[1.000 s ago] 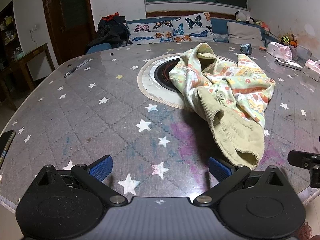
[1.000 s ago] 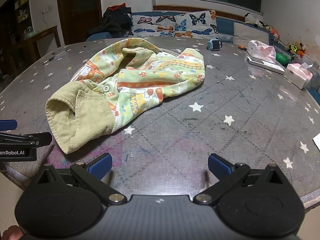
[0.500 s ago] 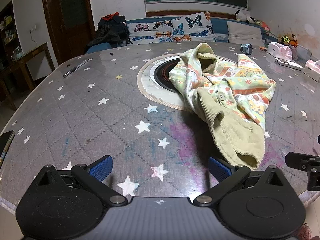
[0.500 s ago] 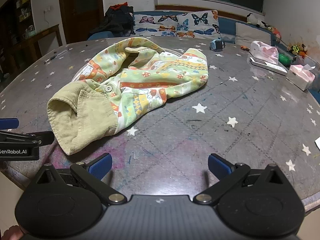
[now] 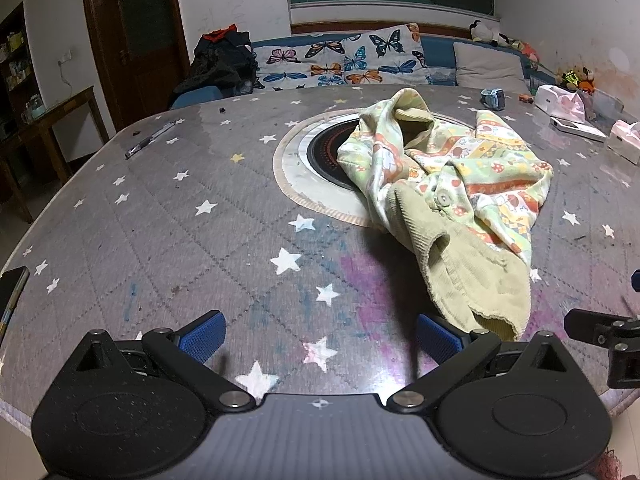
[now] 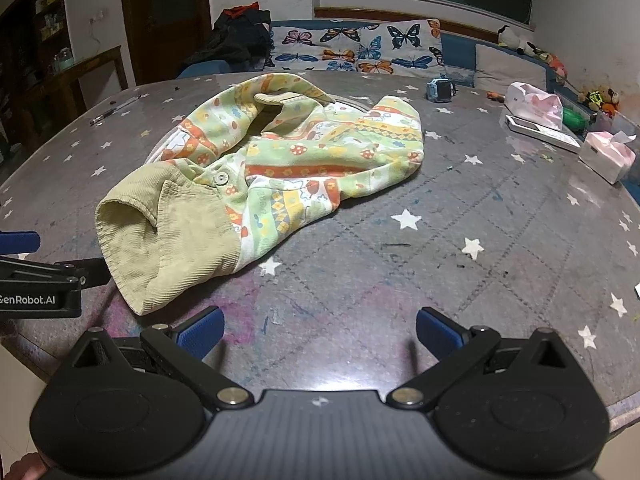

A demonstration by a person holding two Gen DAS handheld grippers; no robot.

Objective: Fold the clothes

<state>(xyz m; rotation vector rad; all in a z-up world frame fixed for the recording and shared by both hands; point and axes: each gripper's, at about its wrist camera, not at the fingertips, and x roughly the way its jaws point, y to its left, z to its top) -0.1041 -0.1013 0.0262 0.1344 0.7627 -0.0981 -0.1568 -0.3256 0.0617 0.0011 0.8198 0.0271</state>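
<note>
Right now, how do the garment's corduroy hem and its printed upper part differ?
The corduroy hem is plain olive and ribbed; the printed upper part is light green with orange bands and mushroom motifs. The hem lies nearest both claws, the printed part farther back, reaching the table's round inset. Both lie crumpled and unfolded, and neither is gripped.

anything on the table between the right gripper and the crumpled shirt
Nothing: in the right wrist view only bare starred tablecloth separates the open right gripper from the shirt.
</note>
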